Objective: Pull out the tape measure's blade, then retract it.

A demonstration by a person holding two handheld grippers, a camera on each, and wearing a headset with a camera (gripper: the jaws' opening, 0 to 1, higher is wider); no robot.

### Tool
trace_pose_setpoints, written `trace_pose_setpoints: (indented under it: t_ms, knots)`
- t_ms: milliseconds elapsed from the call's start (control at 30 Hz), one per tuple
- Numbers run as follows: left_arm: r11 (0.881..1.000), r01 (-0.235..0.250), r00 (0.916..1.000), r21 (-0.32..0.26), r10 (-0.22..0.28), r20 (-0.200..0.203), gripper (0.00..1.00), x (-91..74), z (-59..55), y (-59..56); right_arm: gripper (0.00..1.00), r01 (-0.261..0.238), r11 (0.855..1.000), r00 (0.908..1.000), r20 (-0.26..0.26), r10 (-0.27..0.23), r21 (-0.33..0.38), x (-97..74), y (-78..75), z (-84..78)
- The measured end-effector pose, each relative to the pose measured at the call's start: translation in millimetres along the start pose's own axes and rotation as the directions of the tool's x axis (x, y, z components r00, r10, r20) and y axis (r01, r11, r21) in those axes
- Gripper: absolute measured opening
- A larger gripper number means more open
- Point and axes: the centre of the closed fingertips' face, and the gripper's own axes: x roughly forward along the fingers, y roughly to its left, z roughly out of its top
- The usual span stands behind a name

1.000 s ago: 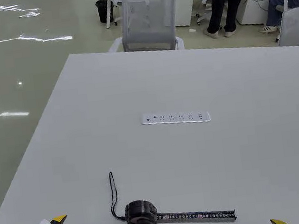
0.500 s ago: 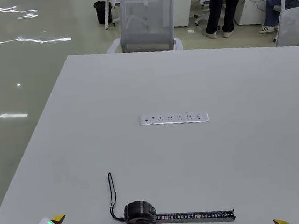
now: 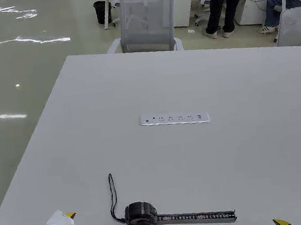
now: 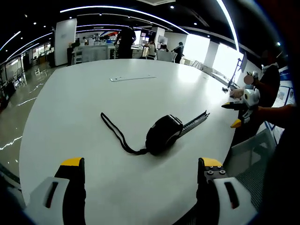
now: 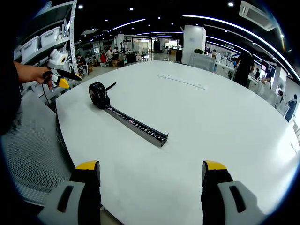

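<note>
Your left gripper has its jaws spread wide and nothing between them; it sits low at the near left corner of the table, short of the tape measure. Your right gripper is likewise parted and empty, and points across the table from the other side, with the blade's free end nearest to it. The tape measure lies on the white tabletop close to your edge, between the two grippers and touching neither. Its dark case rests on the table, case end toward the left gripper. The blade is out of the case and lies flat on the table, running right from the case toward the right gripper. A thin black wrist cord trails from the case's left side and runs away from you. A white power strip sits further up the table, well apart from the tape.
</note>
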Motion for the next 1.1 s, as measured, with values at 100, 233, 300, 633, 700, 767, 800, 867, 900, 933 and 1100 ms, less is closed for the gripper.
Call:
trace_pose_setpoints:
  t_ms: [100, 233, 300, 633, 700, 767, 800, 867, 900, 933, 1100]
  knots:
    - [1.000, -0.004, 0.9999, -0.010, 0.004, -0.017, 0.99, 3.5, 0.0, -6.4, 0.91, 0.001, 1.000, 1.0000, 0.002, -0.001, -0.002, 0.7, -1.4, 2.1]
    - [1.000, -0.015, 0.9998, -0.011, 0.015, -0.013, 0.99, 7.5, 1.1, -12.0, 0.91, -0.005, 1.000, 1.0000, -0.002, 0.005, -0.018, 2.6, -2.2, 3.7]
    - [1.000, -0.019, 0.9998, -0.016, 0.019, -0.011, 0.99, 10.8, 0.7, -16.0, 0.91, -0.010, 1.000, 0.9999, 0.001, 0.010, -0.024, 3.8, -2.3, 5.4]
    - [1.000, -0.031, 0.9995, -0.002, 0.031, -0.006, 0.99, 25.6, 7.0, -31.7, 0.87, -0.010, 0.999, 0.9999, 0.007, 0.011, -0.041, 11.2, -9.0, 13.4]
    - [1.000, -0.029, 0.9996, -0.002, 0.029, -0.005, 0.99, 30.4, 7.6, -36.1, 0.86, -0.013, 0.999, 0.9999, 0.005, 0.013, -0.041, 12.8, -9.4, 14.1]
    - [1.000, -0.030, 0.9996, -0.002, 0.030, -0.001, 0.99, 32.7, 10.4, -40.8, 0.85, -0.018, 0.999, 0.9998, 0.005, 0.018, -0.045, 13.9, -8.9, 15.7]
    - [0.999, -0.032, 0.9995, -0.003, 0.032, 0.002, 0.99, 33.8, 11.7, -42.0, 0.84, -0.020, 0.999, 0.9998, 0.005, 0.020, -0.047, 14.6, -9.0, 16.2]
    - [0.999, -0.041, 0.9991, -0.007, 0.041, 0.007, 0.99, 35.8, 15.3, -43.8, 0.84, -0.026, 0.998, 0.9997, 0.000, 0.026, -0.054, 16.6, -9.3, 16.9]
    - [0.999, -0.045, 0.9989, -0.006, 0.045, 0.010, 0.99, 36.9, 16.7, -44.4, 0.83, -0.029, 0.998, 0.9996, -0.002, 0.029, -0.056, 17.5, -9.4, 17.2]
    - [0.999, -0.050, 0.9987, -0.005, 0.050, 0.014, 0.99, 38.2, 19.4, -45.9, 0.83, -0.033, 0.998, 0.9995, -0.002, 0.032, -0.061, 18.7, -9.9, 18.2]
    - [0.998, -0.057, 0.9981, 0.018, 0.056, 0.024, 0.99, 44.9, 27.7, -52.9, 0.81, -0.037, 0.997, 0.9993, -0.005, 0.037, -0.073, 25.2, -13.8, 22.2]
